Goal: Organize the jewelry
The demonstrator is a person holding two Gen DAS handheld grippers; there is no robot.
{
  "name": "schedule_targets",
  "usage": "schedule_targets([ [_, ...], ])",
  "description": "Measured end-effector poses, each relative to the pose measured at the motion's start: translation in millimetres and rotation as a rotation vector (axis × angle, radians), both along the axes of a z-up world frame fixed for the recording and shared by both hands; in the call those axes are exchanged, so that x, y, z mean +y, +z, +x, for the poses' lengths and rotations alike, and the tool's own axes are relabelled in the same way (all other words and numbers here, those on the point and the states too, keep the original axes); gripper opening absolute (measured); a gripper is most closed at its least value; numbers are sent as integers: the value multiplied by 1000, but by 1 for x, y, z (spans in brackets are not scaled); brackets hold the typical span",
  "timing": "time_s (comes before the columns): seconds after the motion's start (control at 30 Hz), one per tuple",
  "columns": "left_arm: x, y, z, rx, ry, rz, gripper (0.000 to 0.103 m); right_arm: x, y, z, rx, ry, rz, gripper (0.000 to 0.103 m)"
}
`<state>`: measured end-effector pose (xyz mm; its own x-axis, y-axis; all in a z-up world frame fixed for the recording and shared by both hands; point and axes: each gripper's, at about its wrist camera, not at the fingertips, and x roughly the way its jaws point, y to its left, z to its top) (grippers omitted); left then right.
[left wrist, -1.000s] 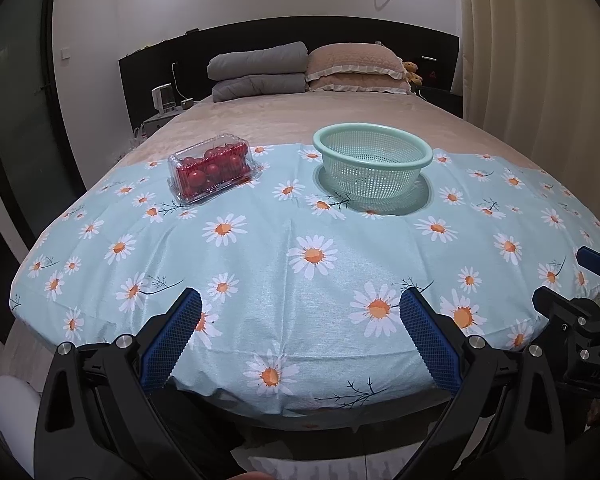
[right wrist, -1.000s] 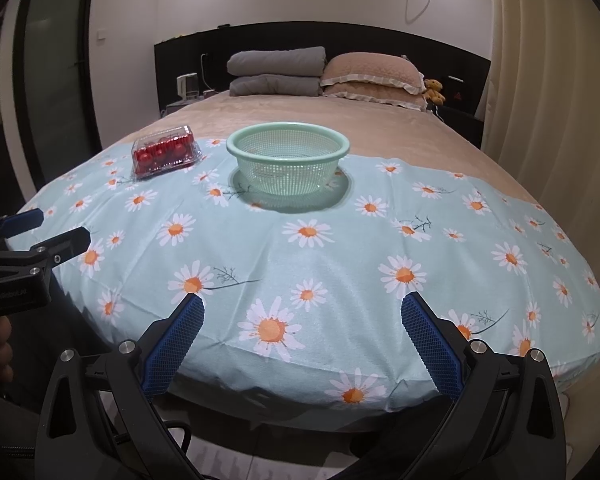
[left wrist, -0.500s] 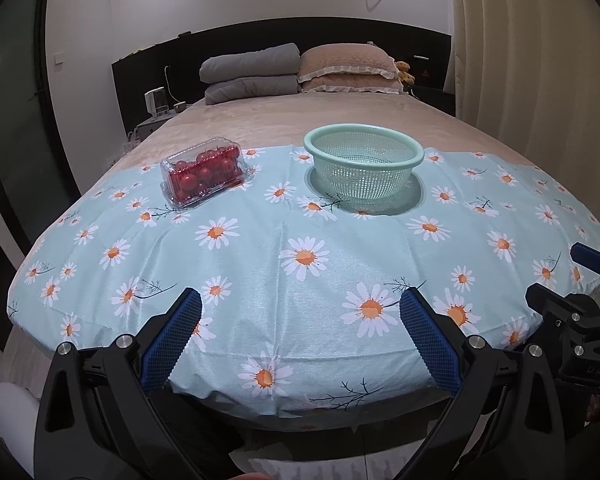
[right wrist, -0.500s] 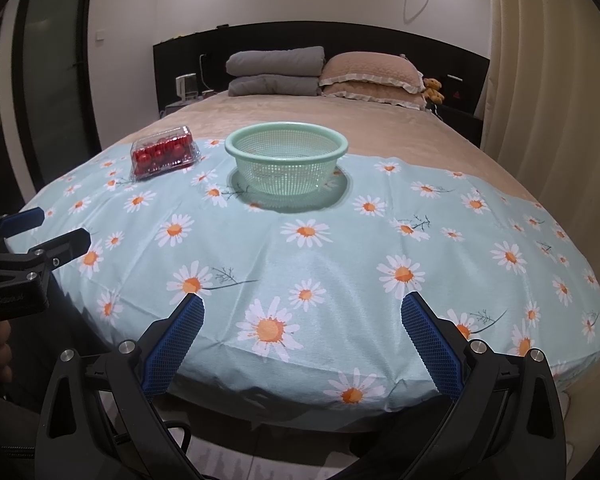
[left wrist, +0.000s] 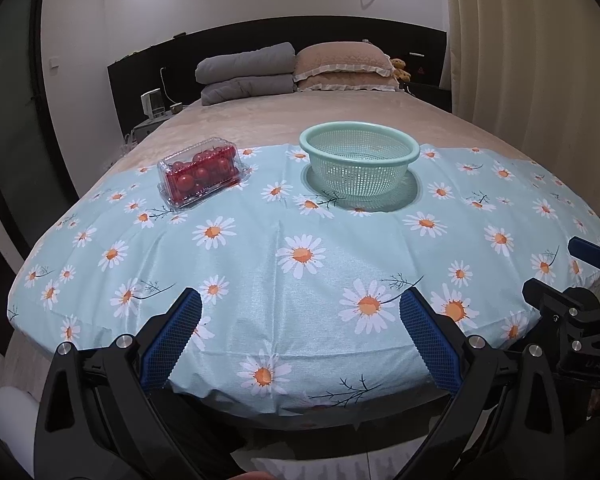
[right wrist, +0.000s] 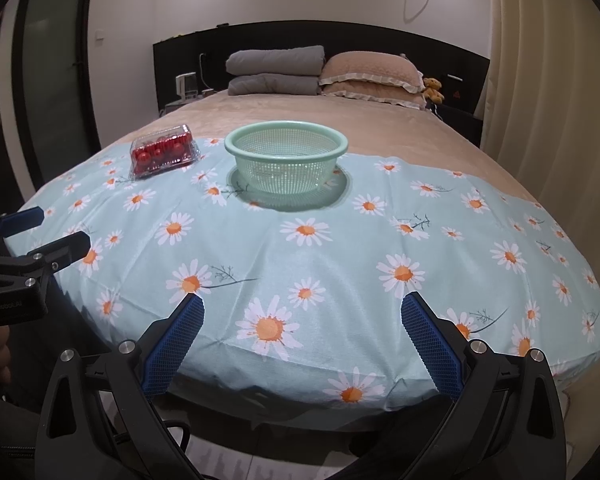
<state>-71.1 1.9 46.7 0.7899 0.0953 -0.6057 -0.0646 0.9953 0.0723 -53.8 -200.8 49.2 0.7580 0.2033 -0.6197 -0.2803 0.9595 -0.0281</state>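
Blue daisy cloth covers the bed's near end. Both the left gripper and the right gripper hang wide apart, empty, past its edge. Box and basket sit far back.

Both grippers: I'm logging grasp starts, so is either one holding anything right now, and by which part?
Nothing is held. The left gripper and right gripper are both open and empty, short of the clear box and the green basket.
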Motion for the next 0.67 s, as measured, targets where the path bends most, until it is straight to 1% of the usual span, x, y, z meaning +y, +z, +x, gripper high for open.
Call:
schedule_targets([
  [0.33,0,0,0,0,1,-4,97,2,-2,0,12,5,4,95],
  [0.5,4,1,-1,-7,39,4,97,3,-2,-1,10,8,4,95],
  [0.67,5,2,-2,-10,39,4,97,4,-2,-1,9,8,2,95],
])
